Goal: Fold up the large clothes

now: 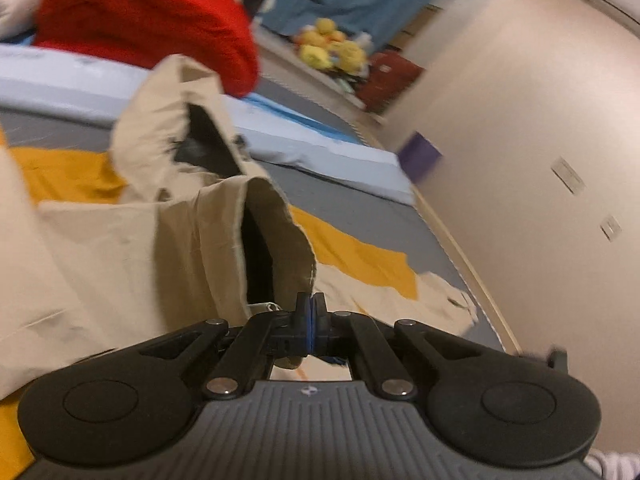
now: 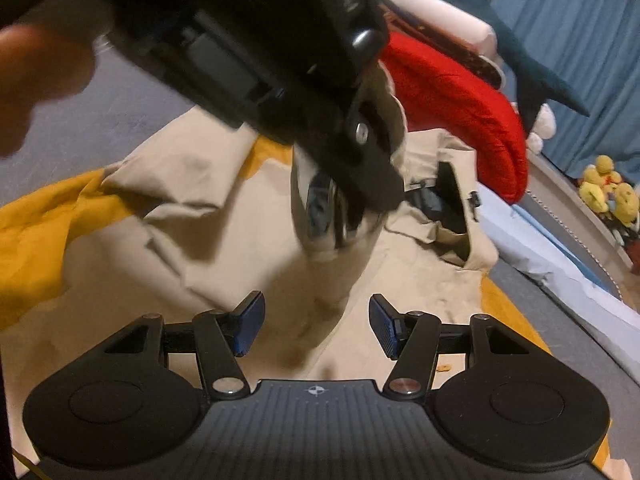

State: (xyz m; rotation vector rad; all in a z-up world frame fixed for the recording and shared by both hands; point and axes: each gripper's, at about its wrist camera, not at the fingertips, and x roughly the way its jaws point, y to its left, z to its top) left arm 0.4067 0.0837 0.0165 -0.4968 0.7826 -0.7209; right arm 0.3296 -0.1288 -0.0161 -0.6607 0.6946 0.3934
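A large beige garment (image 1: pixel 100 248) lies spread over a yellow cloth (image 1: pixel 360 256) on a grey mat. My left gripper (image 1: pixel 310 308) is shut on the rim of a beige sleeve or leg opening, lifting it off the pile. In the right wrist view that left gripper (image 2: pixel 374 190) hangs blurred overhead, a tube of beige cloth (image 2: pixel 332 248) drooping from its tips. My right gripper (image 2: pixel 316 324) stands open low over the flat beige fabric (image 2: pixel 224 208), its blue pads (image 2: pixel 250 320) apart and touching nothing.
A red garment (image 1: pixel 152 20) hangs over the beige one at the back. A light blue mattress (image 1: pixel 320 148) borders the mat, with yellow plush toys (image 1: pixel 332 48) and blue curtains behind. A cream wall (image 1: pixel 520 160) runs along the right. A person's hand (image 2: pixel 36 76) shows at far left.
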